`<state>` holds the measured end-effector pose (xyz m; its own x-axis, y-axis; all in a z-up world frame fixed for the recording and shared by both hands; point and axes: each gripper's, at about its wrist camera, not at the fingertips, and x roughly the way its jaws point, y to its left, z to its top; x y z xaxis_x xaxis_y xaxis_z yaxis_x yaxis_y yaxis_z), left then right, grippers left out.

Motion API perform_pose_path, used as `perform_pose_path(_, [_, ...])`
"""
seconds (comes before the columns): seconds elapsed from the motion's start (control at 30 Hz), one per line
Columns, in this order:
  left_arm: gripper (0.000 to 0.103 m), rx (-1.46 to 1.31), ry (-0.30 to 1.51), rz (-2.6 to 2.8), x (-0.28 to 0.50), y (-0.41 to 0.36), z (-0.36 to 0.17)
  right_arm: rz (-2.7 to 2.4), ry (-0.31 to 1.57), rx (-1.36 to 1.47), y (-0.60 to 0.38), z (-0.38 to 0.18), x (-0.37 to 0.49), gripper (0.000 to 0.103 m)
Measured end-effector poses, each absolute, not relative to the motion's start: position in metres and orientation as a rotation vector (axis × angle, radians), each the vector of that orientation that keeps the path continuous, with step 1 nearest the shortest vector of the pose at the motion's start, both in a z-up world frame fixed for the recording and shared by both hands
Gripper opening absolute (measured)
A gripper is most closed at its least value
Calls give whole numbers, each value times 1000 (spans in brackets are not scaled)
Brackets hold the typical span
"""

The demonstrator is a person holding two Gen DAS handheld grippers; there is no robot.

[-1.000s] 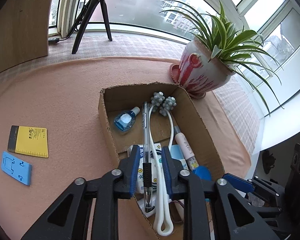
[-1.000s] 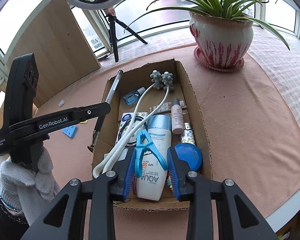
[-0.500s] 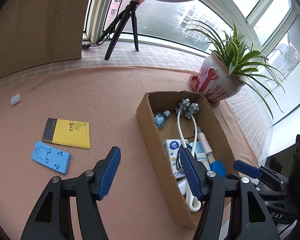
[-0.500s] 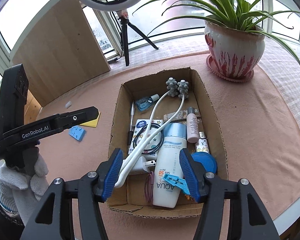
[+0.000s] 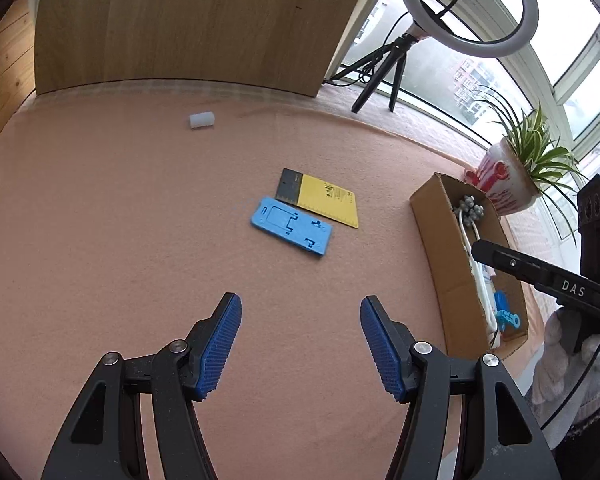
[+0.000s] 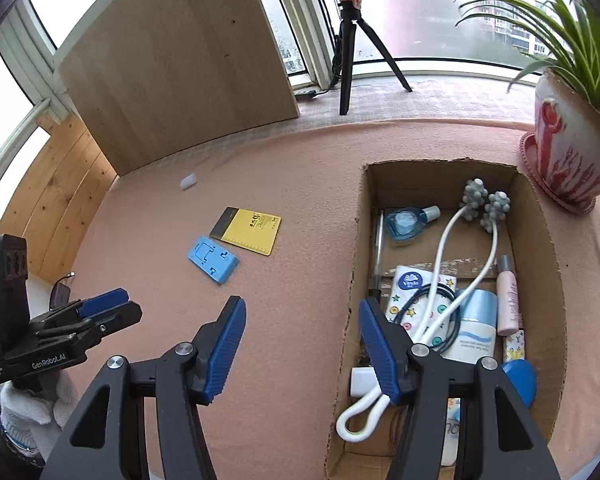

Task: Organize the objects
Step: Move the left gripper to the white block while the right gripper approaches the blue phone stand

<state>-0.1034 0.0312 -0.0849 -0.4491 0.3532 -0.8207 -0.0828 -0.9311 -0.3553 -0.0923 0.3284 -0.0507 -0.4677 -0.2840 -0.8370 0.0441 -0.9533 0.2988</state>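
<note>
A blue phone stand (image 5: 291,226) (image 6: 213,259) and a yellow notepad (image 5: 320,197) (image 6: 249,230) lie side by side on the pink cloth. Farther back lies a small white piece (image 5: 201,120) (image 6: 188,181). My left gripper (image 5: 300,312) hovers open and empty over bare cloth, short of the stand. The cardboard box (image 5: 432,232) (image 6: 356,240) holds a white massager (image 6: 444,240), a pen (image 6: 378,248), a blue bottle (image 6: 404,220), tubes and a blue clip (image 5: 506,314). My right gripper (image 6: 300,312) is open and empty, astride the box's left wall.
A potted plant (image 6: 572,152) stands right of the box. A ring-light tripod (image 6: 350,52) and a wooden board (image 6: 180,64) stand at the back. The left gripper's body (image 6: 60,340) and a gloved hand (image 6: 24,416) are at the table's left edge.
The left gripper let go of the pen into the box, opened and swung left over the cloth. The right gripper dropped the blue clip in the box, opened and shifted left.
</note>
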Motion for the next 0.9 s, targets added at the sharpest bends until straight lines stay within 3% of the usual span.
perform_pose_path(0.47, [65, -1537, -504, 2472, -77, -44, -96, -2270, -302, 1653, 234, -104, -182, 54])
perform_pose_path(0.57, [65, -1541, -516, 2483, -76, -55, -96, -2236, -317, 1692, 224, -119, -196, 49])
perform_pose_path(0.9, [65, -1578, -538, 2471, -79, -71, -105, -2235, -319, 1749, 216, -140, -214, 48])
